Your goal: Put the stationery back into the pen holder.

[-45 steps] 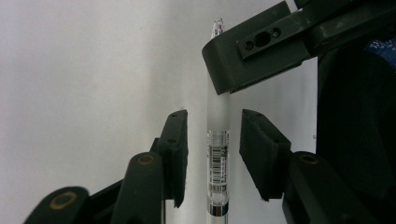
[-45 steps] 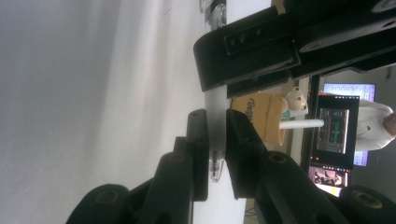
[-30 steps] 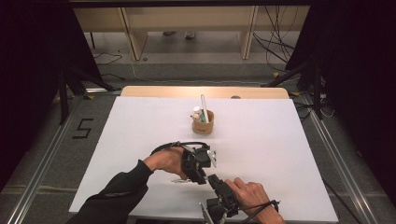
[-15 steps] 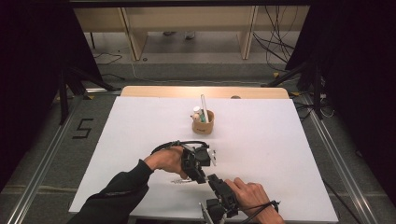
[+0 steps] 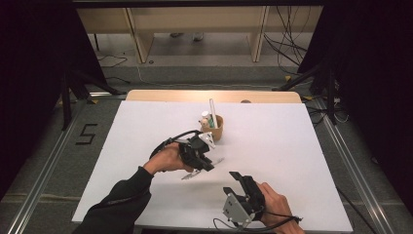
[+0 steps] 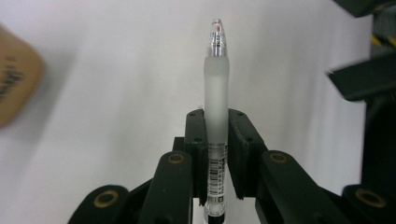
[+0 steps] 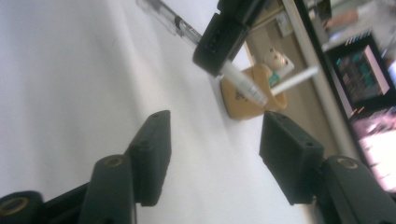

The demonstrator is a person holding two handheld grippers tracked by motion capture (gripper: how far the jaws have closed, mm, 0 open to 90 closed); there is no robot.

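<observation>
The left gripper [image 6: 216, 135] has its jaws clenched on a pen [image 6: 216, 84] lifted off the tabletop [image 5: 292, 146], probably to carry it to the nearby cup [image 5: 215, 127], just beyond. The right gripper [image 7: 212, 154], near-right, waits with jaws released.

Cup [image 5: 215, 127] behind left tool [image 5: 203, 157], pen [image 6: 217, 93] in it, right tool [image 5: 239, 179] nearer
</observation>
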